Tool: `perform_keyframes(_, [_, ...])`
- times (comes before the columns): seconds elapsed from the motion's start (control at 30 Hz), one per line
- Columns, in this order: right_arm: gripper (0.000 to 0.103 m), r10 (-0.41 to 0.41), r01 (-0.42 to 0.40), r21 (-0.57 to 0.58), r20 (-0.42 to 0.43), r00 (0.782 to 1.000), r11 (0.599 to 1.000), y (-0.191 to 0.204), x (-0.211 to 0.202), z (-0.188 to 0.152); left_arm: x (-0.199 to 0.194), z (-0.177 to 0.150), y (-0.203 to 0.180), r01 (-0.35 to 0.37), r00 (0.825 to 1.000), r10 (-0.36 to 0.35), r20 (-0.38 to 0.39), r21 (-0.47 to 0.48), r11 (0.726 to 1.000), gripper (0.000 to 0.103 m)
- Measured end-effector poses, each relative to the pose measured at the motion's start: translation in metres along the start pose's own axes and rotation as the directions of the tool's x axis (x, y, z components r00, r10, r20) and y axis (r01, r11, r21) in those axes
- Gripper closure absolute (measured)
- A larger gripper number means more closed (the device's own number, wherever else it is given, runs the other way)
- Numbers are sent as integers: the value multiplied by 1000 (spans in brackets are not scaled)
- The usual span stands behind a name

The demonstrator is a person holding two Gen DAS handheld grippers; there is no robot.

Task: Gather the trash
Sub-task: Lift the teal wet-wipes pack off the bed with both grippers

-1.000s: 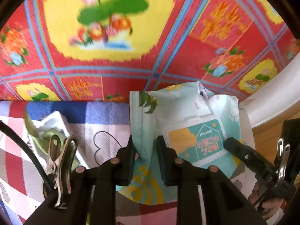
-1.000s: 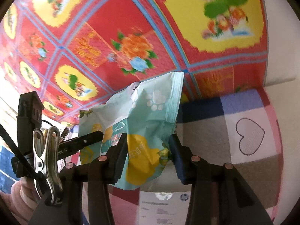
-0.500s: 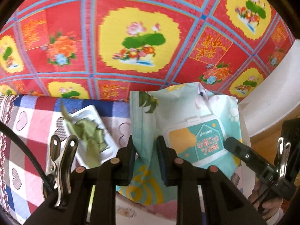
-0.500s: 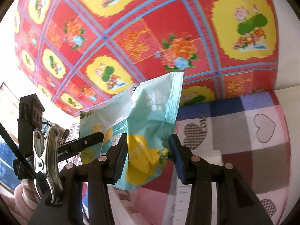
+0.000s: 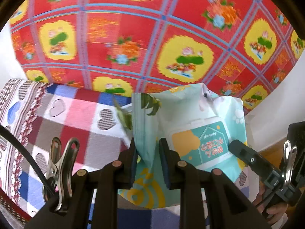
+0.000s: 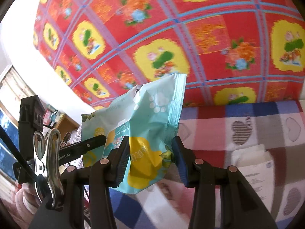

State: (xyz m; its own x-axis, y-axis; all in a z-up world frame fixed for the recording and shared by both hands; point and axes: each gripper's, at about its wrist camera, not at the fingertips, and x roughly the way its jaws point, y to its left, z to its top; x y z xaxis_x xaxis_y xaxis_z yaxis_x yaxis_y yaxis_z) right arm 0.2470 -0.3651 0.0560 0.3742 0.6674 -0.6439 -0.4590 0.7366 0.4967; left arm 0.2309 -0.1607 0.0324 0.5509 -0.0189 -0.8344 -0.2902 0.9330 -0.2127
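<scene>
So far one piece of trash, a wipes packet [image 5: 190, 133], hangs above the checked cloth [image 5: 76, 126], clamped by left hand-held gripper [image 5: 146, 156] and right hand-held gripper [image 6: 150, 156]; no bin visible, drop-off remains.

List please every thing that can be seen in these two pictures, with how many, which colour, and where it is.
wet-wipe pack: one, mint green with yellow patches, held in the air between both grippers
checked cloth: one, pink, blue, grey and white with hearts, under the pack
red patterned sheet: one, red with yellow flower panels and blue lines, behind the cloth
printed paper: one, white, on the cloth at lower right in the right wrist view
left gripper: one, black, shut on the pack's side edge
right gripper: one, black, shut on the pack's other end
hand: one, around the right gripper's handle
</scene>
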Motion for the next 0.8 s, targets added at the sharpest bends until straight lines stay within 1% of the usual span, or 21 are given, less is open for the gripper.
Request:
perform_keyframes(0.2, [58,29,-29,-41,-18,999,999,54,15,-15,-33,-12,49,-20,999,21,26,-46,999,80])
perform_keyframes(0.37, [58,60,-63,-76,-42,997,995,103,30,-34,-66,-30,95,-52,997,56,45,-87,995,80])
perform_keyframes(0.6, [58,107,-116,-123,-76,991,986,170,51,-63,-113,-57,160,-91,992,104,73,-154,984,80])
perform_keyframes(0.8, [58,142,-159,-169,-107,984,973,229,74,-87,-151,-82,219,-122,985,145,96,-217,968,80])
